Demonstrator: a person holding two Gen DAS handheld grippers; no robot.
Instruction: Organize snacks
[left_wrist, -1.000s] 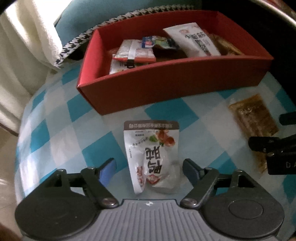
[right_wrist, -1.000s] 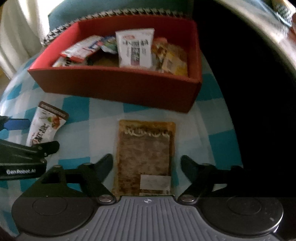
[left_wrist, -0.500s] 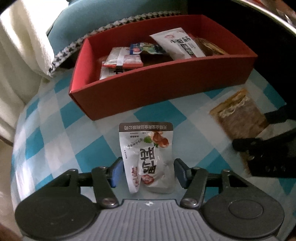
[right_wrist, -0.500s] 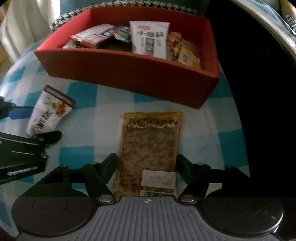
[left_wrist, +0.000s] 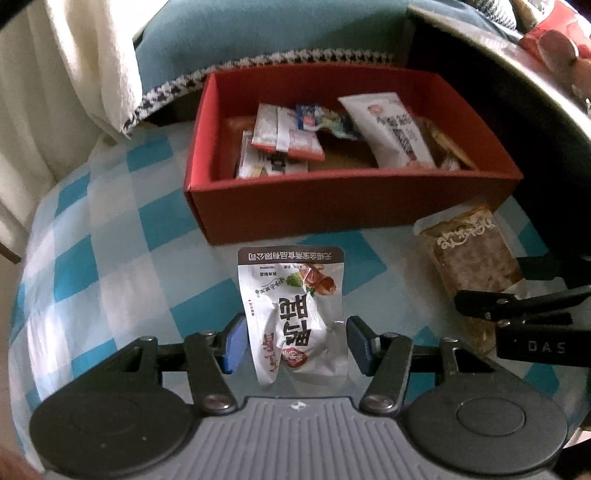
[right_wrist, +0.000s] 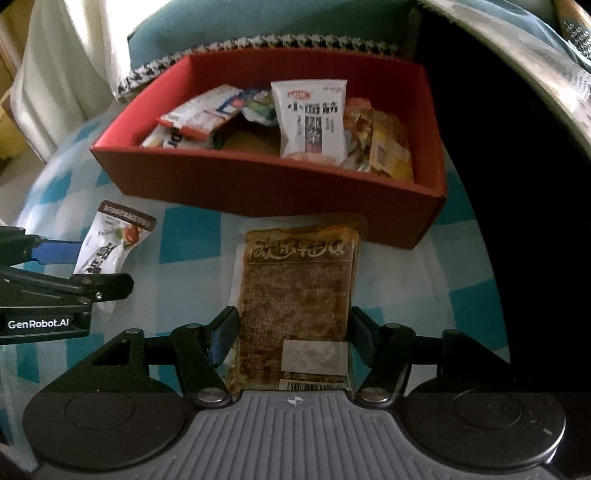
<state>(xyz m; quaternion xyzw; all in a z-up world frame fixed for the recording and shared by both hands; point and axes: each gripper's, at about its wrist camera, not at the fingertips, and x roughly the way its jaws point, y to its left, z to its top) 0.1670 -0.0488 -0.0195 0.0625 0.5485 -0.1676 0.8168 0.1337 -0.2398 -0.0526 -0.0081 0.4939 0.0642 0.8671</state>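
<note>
- Between your left gripper's (left_wrist: 295, 345) blue pads, the crinkled white snack pouch with a brown top band (left_wrist: 293, 314) lies on the blue-and-white checked tablecloth (left_wrist: 103, 258); jaws flank it at both edges, not visibly pinching, so it may slide out on lifting.
- Your right gripper (right_wrist: 293, 338) brackets the flat brown vacuum-sealed snack slab (right_wrist: 297, 295), fingers against its sides; whether they press, you cannot tell. Squeezing may buckle it.
- Just beyond both stands the red cardboard box (left_wrist: 351, 206), already holding packets; a low carry could catch its near wall.
</note>
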